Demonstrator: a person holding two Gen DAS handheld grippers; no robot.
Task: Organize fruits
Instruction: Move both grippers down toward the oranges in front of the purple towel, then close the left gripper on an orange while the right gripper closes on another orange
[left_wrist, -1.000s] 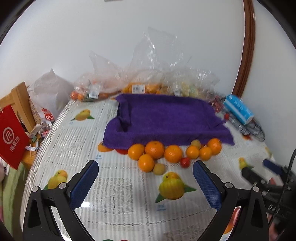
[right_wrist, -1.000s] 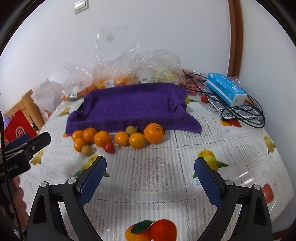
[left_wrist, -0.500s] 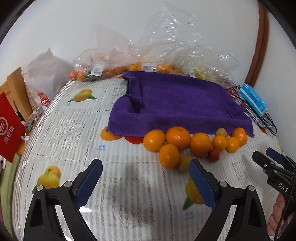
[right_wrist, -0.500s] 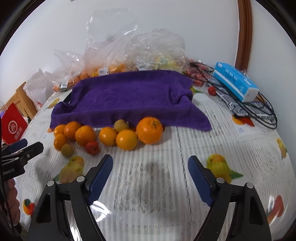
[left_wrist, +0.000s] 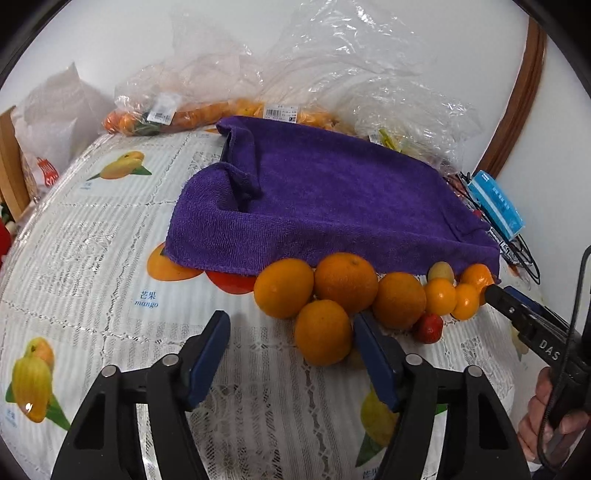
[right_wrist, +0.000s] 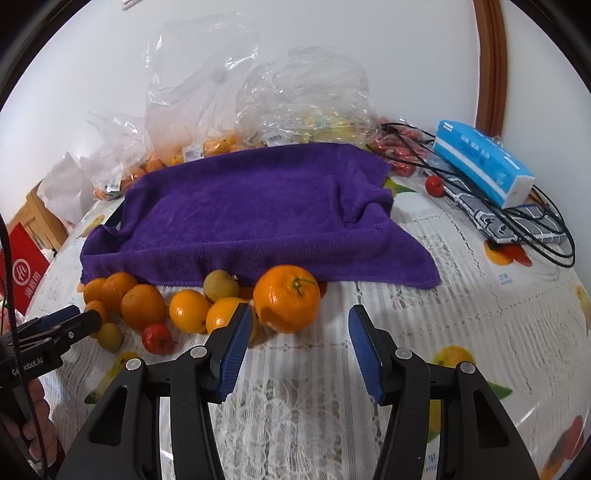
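Fruit lies in a loose row along the near edge of the purple towel (right_wrist: 258, 221), and we take this towel as our landmark. At the right end of the row we see the big orange with a green stem (right_wrist: 287, 297), just in front of the towel's hem. Beside it, toward the left, come smaller oranges, a yellowish round fruit (right_wrist: 221, 285) touching the hem, and a small red fruit (right_wrist: 157, 337) a little further from the towel.

Our right gripper (right_wrist: 299, 332) has its jaws part open, and they have just been closing. The stemmed orange is just beyond the fingertips, and the pads do not press on it.

Our left gripper (left_wrist: 291, 339) also stands part open and has just been closing. The front orange (left_wrist: 323, 331) of the left cluster, one step further from the towel than its neighbours, sits by the inner side of the right finger (left_wrist: 373, 354); we cannot tell if it touches. The other finger is clear of it.

Behind the towel we see clear plastic bags (right_wrist: 207, 103) with more fruit, and to its right a blue tissue pack (right_wrist: 480, 162).
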